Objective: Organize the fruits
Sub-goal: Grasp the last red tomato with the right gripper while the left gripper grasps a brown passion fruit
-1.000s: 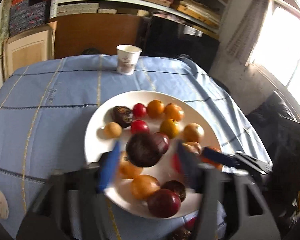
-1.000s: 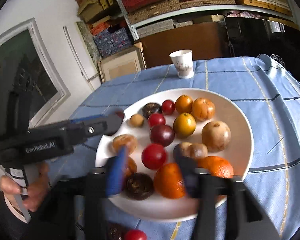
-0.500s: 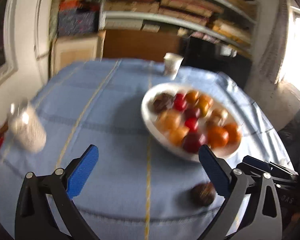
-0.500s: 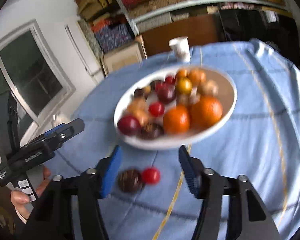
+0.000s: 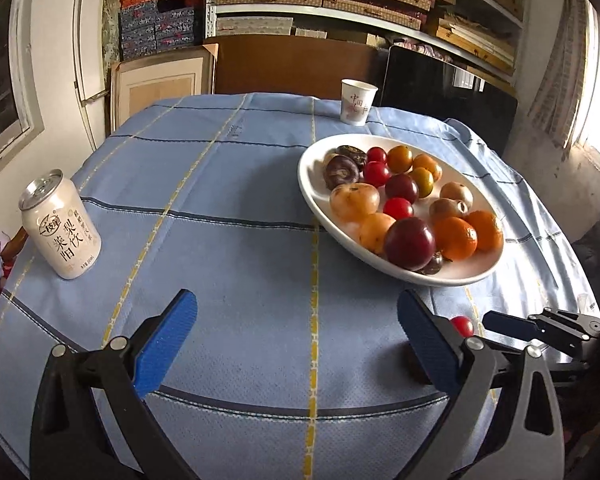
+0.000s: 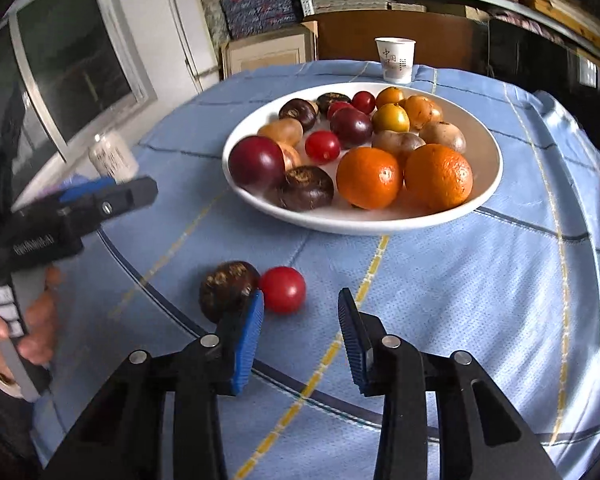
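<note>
Left wrist view: you're holding your left gripper (image 5: 296, 320) over bare blue tablecloth (image 5: 228, 240) with the jaws spread wide and nothing between them. The white plate (image 5: 312, 196) piled with fruit is sitting up to the right, a drink can (image 5: 60, 226) is standing off to the left, and a paper cup (image 5: 356, 102) is at the far edge. A red tomato (image 5: 462, 325) is peeking out behind your right blue pad.

Right wrist view: your right gripper (image 6: 300, 320) is closing its jaws – no fruit between the pads. The tomato (image 6: 283, 289) and a dark brown fruit (image 6: 228, 290) are lying touching each other on the cloth, just off the left pad – both outside the plate (image 6: 380, 222). Your left hand (image 6: 16, 320) is gripping the other tool's handle.
</note>
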{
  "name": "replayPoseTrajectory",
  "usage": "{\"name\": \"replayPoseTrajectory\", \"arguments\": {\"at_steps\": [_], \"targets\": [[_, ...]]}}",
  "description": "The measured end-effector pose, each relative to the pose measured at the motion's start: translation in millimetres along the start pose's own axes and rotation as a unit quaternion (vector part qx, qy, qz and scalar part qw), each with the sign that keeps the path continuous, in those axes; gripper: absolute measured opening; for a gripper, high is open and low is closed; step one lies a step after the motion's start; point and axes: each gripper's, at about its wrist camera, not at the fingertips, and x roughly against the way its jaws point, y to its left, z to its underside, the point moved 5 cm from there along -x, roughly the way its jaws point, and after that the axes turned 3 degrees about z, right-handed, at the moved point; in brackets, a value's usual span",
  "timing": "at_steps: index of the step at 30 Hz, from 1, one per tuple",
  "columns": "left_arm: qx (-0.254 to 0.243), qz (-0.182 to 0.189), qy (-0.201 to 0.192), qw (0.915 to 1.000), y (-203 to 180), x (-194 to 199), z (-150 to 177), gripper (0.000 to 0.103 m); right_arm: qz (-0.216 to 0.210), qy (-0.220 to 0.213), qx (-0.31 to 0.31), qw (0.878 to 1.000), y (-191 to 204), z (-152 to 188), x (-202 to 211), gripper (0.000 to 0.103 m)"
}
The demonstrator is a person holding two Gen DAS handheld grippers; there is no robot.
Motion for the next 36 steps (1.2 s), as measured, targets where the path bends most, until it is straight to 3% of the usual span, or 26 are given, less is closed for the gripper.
{"name": "replayPoseTrajectory", "arguments": {"at_steps": [16,36], "targets": [[-0.010,-0.001,-0.001,1.0000,-4,2,-1,0.098,-0.011,0.002,-0.001,1.000,4,-6,-9,0.037],[-0.006,-0.007,0.004,1.0000,1,-2,0,0.098,-0.027,0.000,-0.031,0.999,-2,-13,-11,0.025]]}}
